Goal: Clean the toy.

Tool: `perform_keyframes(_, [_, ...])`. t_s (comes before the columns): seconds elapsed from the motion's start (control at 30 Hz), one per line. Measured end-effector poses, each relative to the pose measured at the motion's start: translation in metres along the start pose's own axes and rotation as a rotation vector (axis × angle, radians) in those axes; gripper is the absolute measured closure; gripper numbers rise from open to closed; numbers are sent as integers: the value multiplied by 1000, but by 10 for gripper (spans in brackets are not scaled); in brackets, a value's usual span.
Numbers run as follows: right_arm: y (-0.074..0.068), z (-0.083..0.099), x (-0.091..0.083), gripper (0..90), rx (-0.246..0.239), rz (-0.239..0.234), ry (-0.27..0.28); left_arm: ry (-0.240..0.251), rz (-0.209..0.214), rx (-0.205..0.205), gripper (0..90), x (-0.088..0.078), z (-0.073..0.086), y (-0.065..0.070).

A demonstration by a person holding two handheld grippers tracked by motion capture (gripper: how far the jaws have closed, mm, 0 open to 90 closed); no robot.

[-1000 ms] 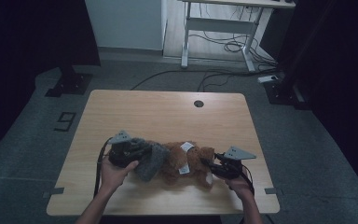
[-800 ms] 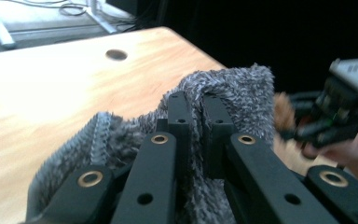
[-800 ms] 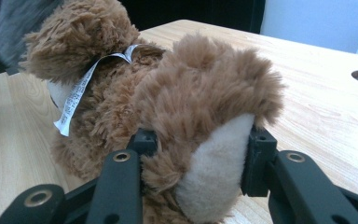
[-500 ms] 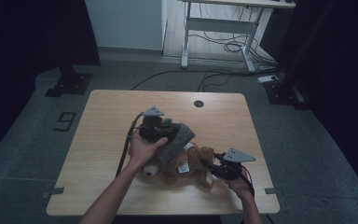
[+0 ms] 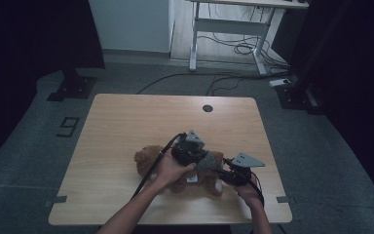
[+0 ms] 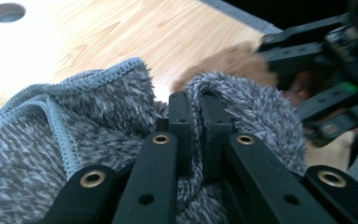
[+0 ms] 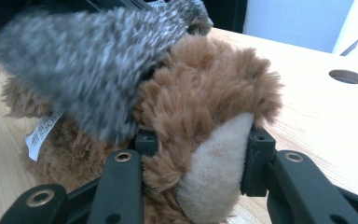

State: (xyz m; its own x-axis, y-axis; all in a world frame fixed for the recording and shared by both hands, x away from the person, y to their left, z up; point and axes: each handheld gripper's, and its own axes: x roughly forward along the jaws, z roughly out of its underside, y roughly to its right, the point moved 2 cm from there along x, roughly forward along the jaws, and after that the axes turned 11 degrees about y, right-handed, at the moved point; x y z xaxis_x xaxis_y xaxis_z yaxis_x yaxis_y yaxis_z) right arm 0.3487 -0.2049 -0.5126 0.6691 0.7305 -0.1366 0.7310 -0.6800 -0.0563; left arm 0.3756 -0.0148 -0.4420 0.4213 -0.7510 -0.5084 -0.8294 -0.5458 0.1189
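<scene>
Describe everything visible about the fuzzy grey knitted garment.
The fuzzy grey knitted garment is a small, mottled grey-and-white fleece piece with a pale blue stitched edge. The left gripper is shut on a fold of it, holding it draped over the brown plush teddy bear, whose cream-soled paw the right gripper clamps on the wooden table.

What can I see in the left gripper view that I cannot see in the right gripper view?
The left gripper view alone gives the left gripper shut on a fold of the grey fleece garment, with its stitched hem, and the other gripper farther off. The right gripper view alone gives the right gripper clamped on the brown plush toy's cream-soled paw, and a white label. Both share the garment, brown fur and the wooden table with its round hole.
</scene>
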Motion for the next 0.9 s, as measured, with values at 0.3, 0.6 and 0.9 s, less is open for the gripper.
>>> perform_keyframes(0.3, [2, 1, -2, 605, 0, 18, 9, -61, -111, 109, 855, 9, 9, 7])
perform_keyframes(0.6, [0, 0, -5, 606, -13, -6, 13, -90, -206, 138, 857, -26, 18, -6])
perform_keyframes(0.9, [1, 0, -4, 607, -6, -6, 17, 14, -187, -1, 855, -74, 47, -40])
